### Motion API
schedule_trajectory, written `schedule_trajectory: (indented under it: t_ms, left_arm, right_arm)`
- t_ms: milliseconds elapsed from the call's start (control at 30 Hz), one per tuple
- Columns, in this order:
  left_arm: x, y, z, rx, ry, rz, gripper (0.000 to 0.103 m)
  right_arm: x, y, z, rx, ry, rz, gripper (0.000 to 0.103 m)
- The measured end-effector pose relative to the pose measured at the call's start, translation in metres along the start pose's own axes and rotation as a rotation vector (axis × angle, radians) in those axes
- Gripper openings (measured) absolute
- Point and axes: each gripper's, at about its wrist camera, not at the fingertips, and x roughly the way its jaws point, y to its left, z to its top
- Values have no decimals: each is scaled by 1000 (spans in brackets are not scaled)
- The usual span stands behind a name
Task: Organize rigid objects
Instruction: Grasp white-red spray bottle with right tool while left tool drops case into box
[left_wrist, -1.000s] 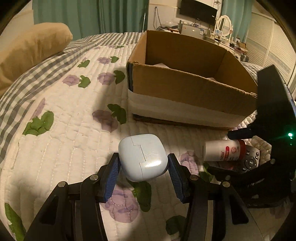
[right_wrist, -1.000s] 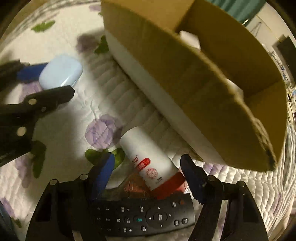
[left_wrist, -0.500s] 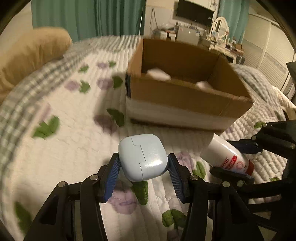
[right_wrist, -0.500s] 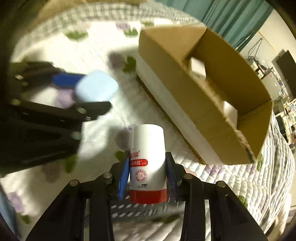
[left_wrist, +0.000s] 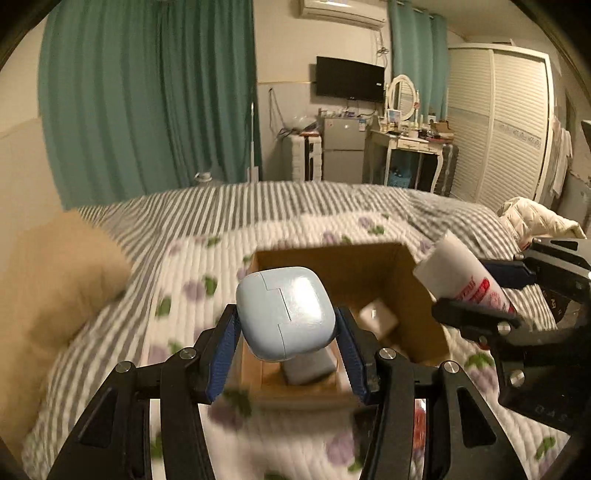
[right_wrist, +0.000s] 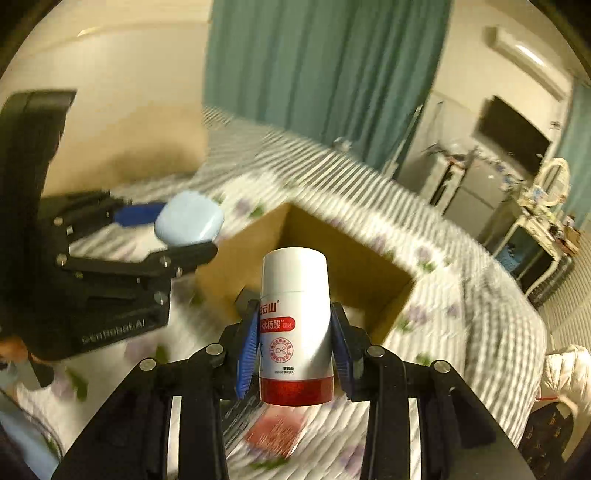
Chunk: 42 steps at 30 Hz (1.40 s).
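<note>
The left tongs (left_wrist: 286, 341) were clamped on a pale blue earbud case (left_wrist: 285, 313), its two blue pads pressed against the case's sides, holding it in the air above the near end of an open cardboard box (left_wrist: 373, 271). The right tongs (right_wrist: 294, 345) were clamped on a white bottle with a red base (right_wrist: 295, 328), which stood upright between the blue pads, also raised in front of the box. Beneath the right tongs, a blurred red object (right_wrist: 275, 430) lay on the quilt. Inside the box sat a grey block (left_wrist: 310, 367) and a white cube (left_wrist: 378, 316). The box rested on a bed (left_wrist: 184, 229) covered with a floral quilt and striped sheet, a tan pillow (left_wrist: 55, 280) at its left. Beyond stood teal curtains (left_wrist: 147, 96), a wall-mounted television (left_wrist: 349, 79) and a white wardrobe (left_wrist: 495, 122).
</note>
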Motion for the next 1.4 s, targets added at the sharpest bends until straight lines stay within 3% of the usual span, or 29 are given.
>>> schedule_trajectory:
  t_ms: [133, 267, 467, 600, 833, 900, 967, 1067, 1167, 1267, 1400]
  left_arm:
    - [35, -8, 27, 34, 3, -95, 53]
    - [83, -15, 35, 91, 44, -69, 53]
    - [148, -12, 8, 90, 182, -74, 53]
    - [160, -19, -8, 121, 213, -60, 53]
    - [147, -25, -4, 149, 190, -88, 56]
    - [137, -25, -1, 144, 183, -95, 65]
    - [119, -23, 2, 126, 162, -94, 80]
    - [90, -21, 4, 107, 137, -93, 86]
    - [49, -22, 1, 97, 97, -88, 93]
    - [16, -25, -7, 107, 68, -83, 94]
    - [-19, -33, -28, 101, 40, -82, 102]
  right_arm:
    - [25, -27, 23, 70, -7, -53, 35]
    - [65, -51, 27, 148, 43, -65, 35]
    - [123, -67, 3, 245, 140, -23, 35]
    - [147, -65, -8, 244, 170, -2, 35]
    - [144, -68, -4, 244, 134, -21, 39]
    - [127, -71, 3, 245, 101, -38, 52]
    - [102, -75, 9, 251, 65, -48, 58]
    - [63, -76, 15, 240, 32, -72, 62]
    - [25, -68, 10, 209, 19, -104, 72]
    - [-10, -54, -5, 189, 9, -142, 77]
    - [-43, -28, -37, 154, 10, -114, 90]
